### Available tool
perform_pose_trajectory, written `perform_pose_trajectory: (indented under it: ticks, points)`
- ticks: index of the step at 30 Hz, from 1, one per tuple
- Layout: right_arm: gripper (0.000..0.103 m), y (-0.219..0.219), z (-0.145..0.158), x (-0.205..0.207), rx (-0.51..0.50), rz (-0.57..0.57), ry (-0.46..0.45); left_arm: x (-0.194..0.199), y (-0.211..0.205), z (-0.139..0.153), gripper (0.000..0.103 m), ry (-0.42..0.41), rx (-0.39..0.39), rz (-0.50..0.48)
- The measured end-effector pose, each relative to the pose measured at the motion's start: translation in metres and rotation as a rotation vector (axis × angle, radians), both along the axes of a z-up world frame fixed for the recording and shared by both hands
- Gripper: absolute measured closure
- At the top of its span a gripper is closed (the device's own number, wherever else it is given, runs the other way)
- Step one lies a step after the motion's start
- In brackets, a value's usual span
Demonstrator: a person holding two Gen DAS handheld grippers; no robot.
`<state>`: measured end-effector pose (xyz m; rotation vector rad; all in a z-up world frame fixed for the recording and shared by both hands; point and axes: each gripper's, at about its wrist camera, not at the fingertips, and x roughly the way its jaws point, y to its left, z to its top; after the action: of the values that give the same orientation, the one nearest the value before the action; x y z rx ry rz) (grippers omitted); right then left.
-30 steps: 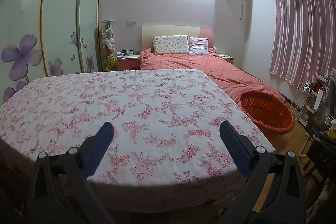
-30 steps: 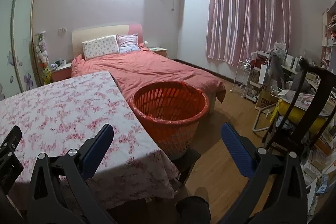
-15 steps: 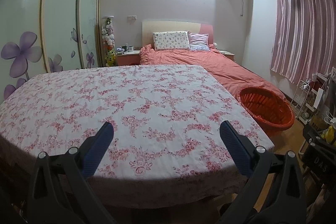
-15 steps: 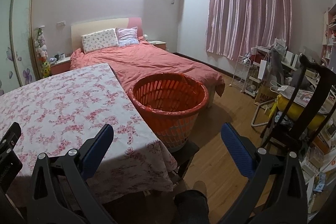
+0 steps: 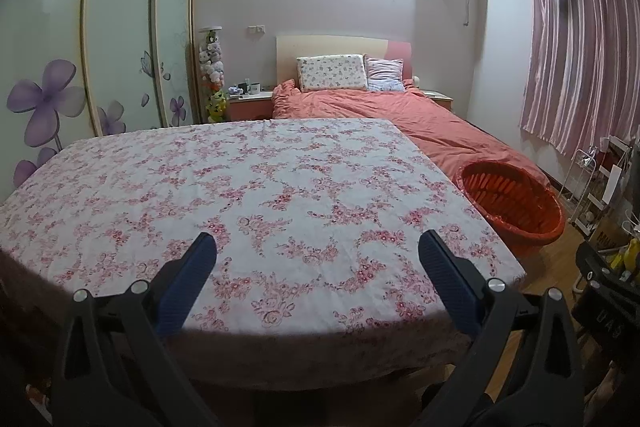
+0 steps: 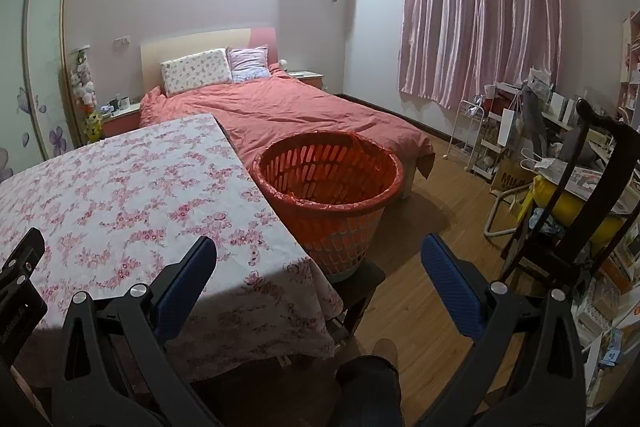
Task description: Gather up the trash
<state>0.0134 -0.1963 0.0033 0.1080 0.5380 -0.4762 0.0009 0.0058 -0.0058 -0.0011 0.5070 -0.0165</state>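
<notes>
An orange slatted basket [image 6: 328, 183] with a red liner stands on a dark stool beside the table's right edge; in the left wrist view the basket [image 5: 516, 203] shows past the table's right corner. The table [image 5: 240, 187] wears a white cloth with pink flowers, and I see no trash on it. My left gripper [image 5: 316, 255] hangs open over the table's near edge, nothing between its blue pads. My right gripper [image 6: 318, 259] is open too, held over the table's right corner just short of the basket. The left gripper's black body [image 6: 18, 283] shows at the right wrist view's left edge.
A bed [image 6: 288, 115] with a coral duvet lies behind the table. Sliding wardrobe doors [image 5: 120, 39] with purple flowers line the left wall. A dark wooden chair [image 6: 576, 203], a cluttered desk and a white rack [image 6: 476, 135] crowd the right side. Bare wood floor [image 6: 432, 227] runs between basket and chair.
Both grippers have risen and drawn back a little from the table, so the table and basket sit lower and farther in each view. Both stay open.
</notes>
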Motion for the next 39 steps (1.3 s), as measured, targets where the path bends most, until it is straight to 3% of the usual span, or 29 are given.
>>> perform_pose_trajectory:
  ticks: [16, 39]
  points:
    - [0.002, 0.0022, 0.0041, -0.0056, -0.029, -0.009, -0.026, -0.0062, -0.0059, 0.0057, 0.004, -0.019, 0.048, 0.031]
    - [0.002, 0.0029, 0.0078, -0.0070, -0.031, -0.010, -0.037, -0.0096, -0.0061, 0.0101, 0.004, -0.026, 0.040, 0.030]
